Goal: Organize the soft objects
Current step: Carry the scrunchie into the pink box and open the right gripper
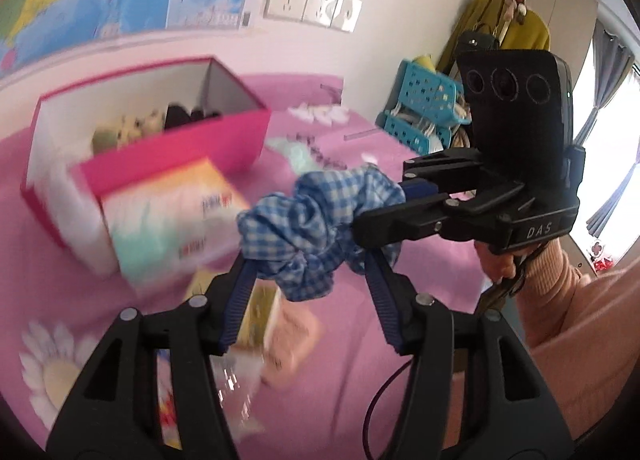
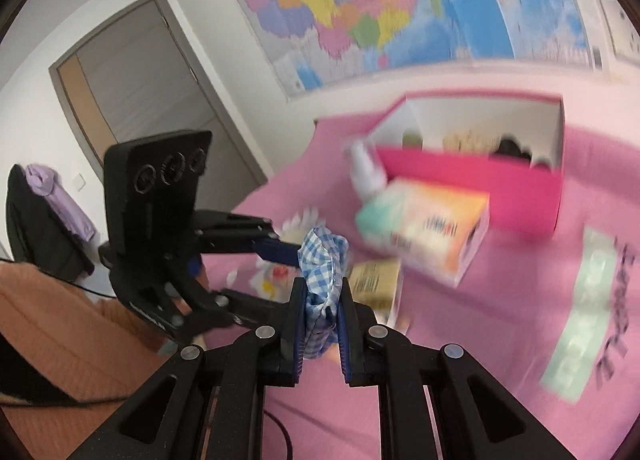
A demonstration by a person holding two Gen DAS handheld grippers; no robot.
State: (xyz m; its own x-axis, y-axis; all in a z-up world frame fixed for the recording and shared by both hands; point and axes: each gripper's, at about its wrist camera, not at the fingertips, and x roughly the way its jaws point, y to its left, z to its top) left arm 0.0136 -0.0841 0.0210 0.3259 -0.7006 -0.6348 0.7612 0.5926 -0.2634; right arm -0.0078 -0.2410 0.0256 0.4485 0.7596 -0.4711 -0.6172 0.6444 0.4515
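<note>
Scrunchie [image 1: 316, 220] sits mid-frame, pinched in my right gripper [image 1: 384, 204]; my left gripper [image 1: 312, 272] brackets it, 2 fingers parted, not pressing. Pink box [image 1: 176, 148] lies upper left, beyond the scrunchie, nearer my left hand.

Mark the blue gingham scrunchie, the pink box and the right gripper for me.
blue gingham scrunchie [image 1: 308, 228], left wrist view, on the bunched fabric in the middle.
pink box [image 1: 180, 152], left wrist view, on its front outer wall.
right gripper [image 2: 322, 312], right wrist view, midway between its fingertips, closed on the fabric.
</note>
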